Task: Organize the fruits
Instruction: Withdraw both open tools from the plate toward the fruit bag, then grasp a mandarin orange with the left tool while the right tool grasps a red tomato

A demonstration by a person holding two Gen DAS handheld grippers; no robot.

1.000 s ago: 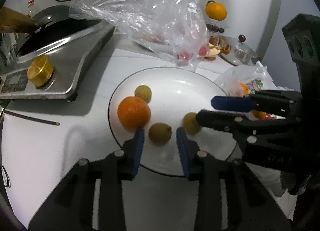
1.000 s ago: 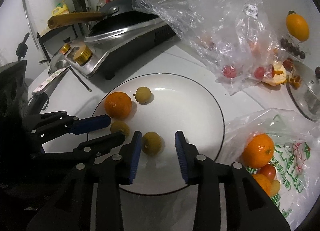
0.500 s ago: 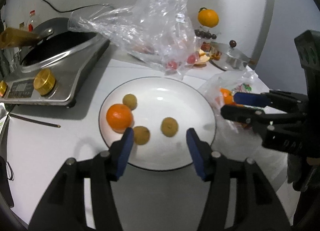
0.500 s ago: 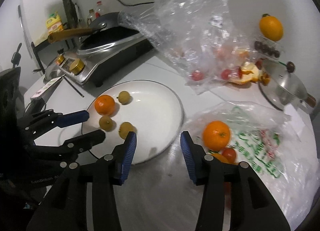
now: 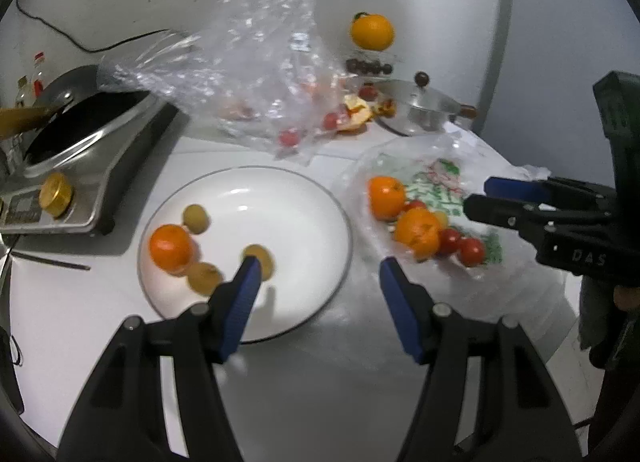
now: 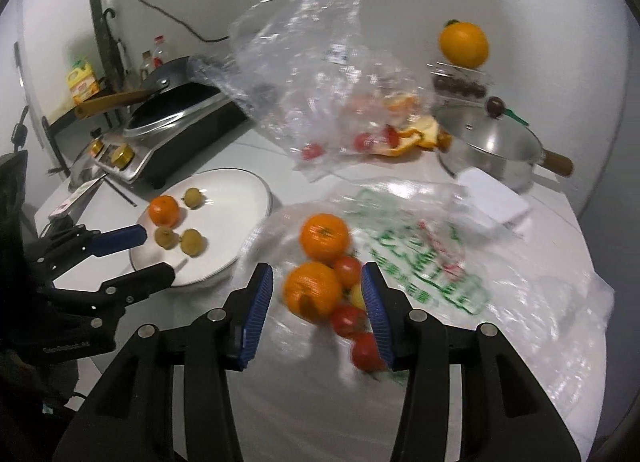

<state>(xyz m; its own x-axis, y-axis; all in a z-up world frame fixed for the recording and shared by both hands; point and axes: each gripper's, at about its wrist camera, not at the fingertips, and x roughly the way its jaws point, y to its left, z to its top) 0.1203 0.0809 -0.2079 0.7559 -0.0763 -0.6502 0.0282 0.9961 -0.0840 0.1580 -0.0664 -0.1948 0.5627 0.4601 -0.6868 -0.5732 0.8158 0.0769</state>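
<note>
A white plate (image 5: 304,202) holds an orange (image 5: 171,249) and three small yellow-green fruits, one of them (image 5: 262,258) just past my left fingertip. My left gripper (image 5: 320,274) hovers over the plate's near right rim, its jaws opening with nothing between them. To the right, a printed plastic bag (image 6: 436,258) lies flat with two oranges (image 6: 325,236) and several tomatoes (image 6: 348,320) on it. My right gripper (image 6: 318,282) hangs open above this pile and grips nothing. The nearer orange (image 6: 312,290) shows between its fingers.
An induction cooker with a pan (image 5: 80,134) stands at the left. A crumpled clear bag (image 5: 248,62) with tomatoes sits behind the plate, beside orange peel (image 5: 356,114). A lidded steel pot (image 6: 488,146), a white box (image 6: 494,196) and an orange on a container (image 6: 464,44) are at the back right.
Both grippers opened, let go of the small fruits on the plate, and pulled back and to the right. The right one now hangs over the printed bag's fruit.
</note>
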